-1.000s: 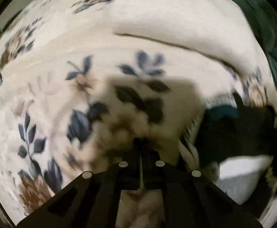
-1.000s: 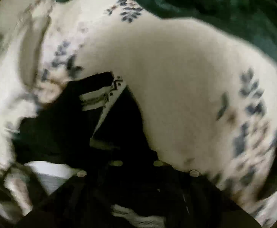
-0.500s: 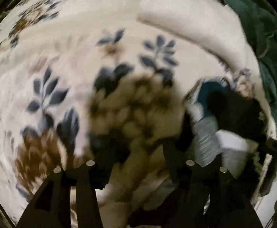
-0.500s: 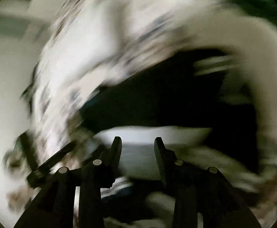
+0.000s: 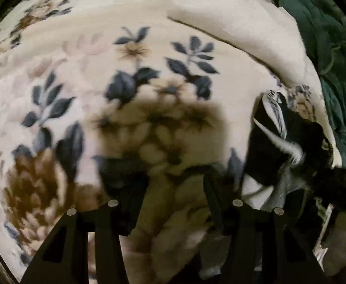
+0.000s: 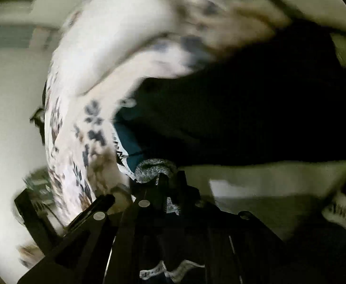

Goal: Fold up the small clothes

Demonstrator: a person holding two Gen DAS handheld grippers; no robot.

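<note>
A small black garment [image 5: 275, 146] with grey, white and teal patterned trim lies bunched on a cream floral blanket [image 5: 83, 75] at the right of the left wrist view. My left gripper [image 5: 173, 184] is open and empty over the blanket, left of the garment. In the right wrist view my right gripper [image 6: 168, 177] is shut on the garment's grey knit edge [image 6: 154, 166]; the black cloth [image 6: 256, 123] fills the right half of that blurred view.
A folded-over cream flap of the blanket [image 5: 239, 23] lies at the back. A dark green quilt [image 5: 334, 59] lies bunched along the right. In the right wrist view the blanket [image 6: 97, 75] ends at the left and a pale floor [image 6: 9, 118] shows beyond.
My left gripper opened half a second ago and stays open. My right gripper opened, swung round to the garment's grey edge and shut on it.
</note>
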